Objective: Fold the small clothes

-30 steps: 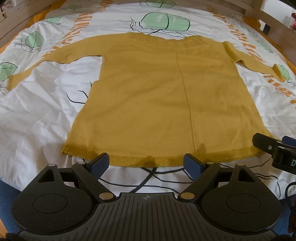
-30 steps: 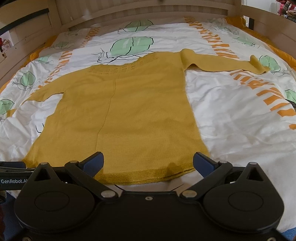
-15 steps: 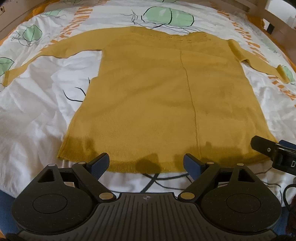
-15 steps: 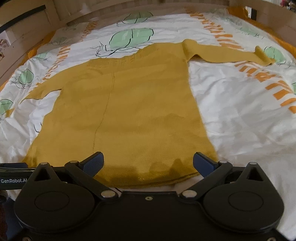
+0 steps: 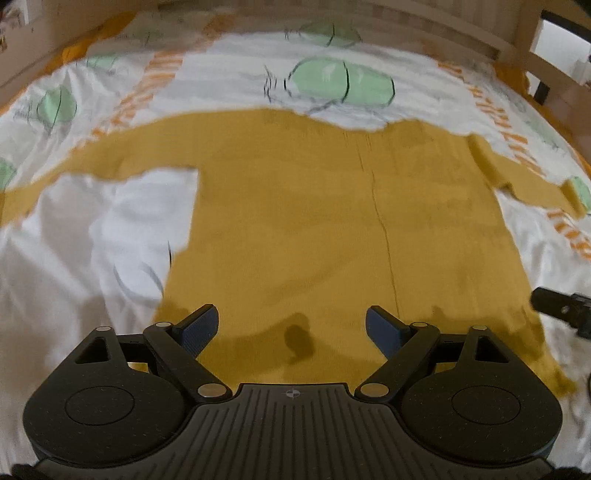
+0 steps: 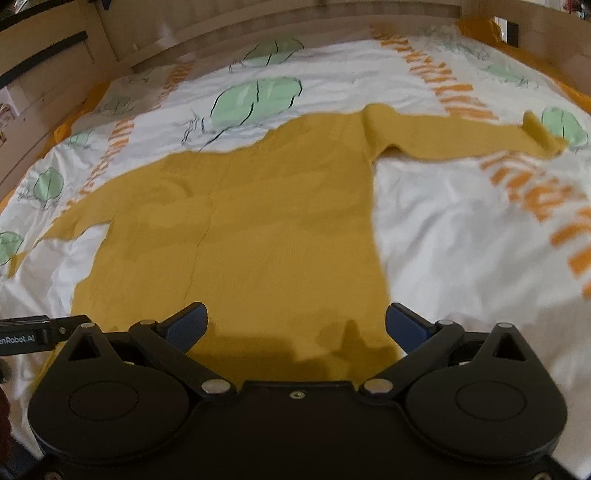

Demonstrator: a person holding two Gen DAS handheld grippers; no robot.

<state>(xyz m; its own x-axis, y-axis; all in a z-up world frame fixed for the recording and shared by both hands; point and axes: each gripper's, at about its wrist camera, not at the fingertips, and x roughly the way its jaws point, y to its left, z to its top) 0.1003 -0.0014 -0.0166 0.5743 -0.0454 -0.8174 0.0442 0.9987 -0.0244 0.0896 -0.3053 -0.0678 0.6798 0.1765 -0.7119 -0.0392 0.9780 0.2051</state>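
A mustard-yellow knit sweater [image 5: 332,221] lies flat on the bed, neck away from me, both long sleeves spread out sideways; it also shows in the right wrist view [image 6: 258,229]. My left gripper [image 5: 291,326] is open and empty, its blue-padded fingers low over the left part of the hem. My right gripper [image 6: 295,326] is open and empty over the right part of the hem. Each gripper's body hides the hem edge beneath it. The right gripper's side shows at the right edge of the left wrist view [image 5: 565,306].
The bed cover [image 6: 461,229] is white with green leaf prints and orange stripes. A wooden bed frame [image 6: 221,33] runs along the far side and both sides. The right sleeve's cuff [image 6: 543,133] is folded over at its end.
Both grippers have moved forward and lower over the sweater's hem, which now lies under their fingers. The sweater has not moved. Both grippers stay open.
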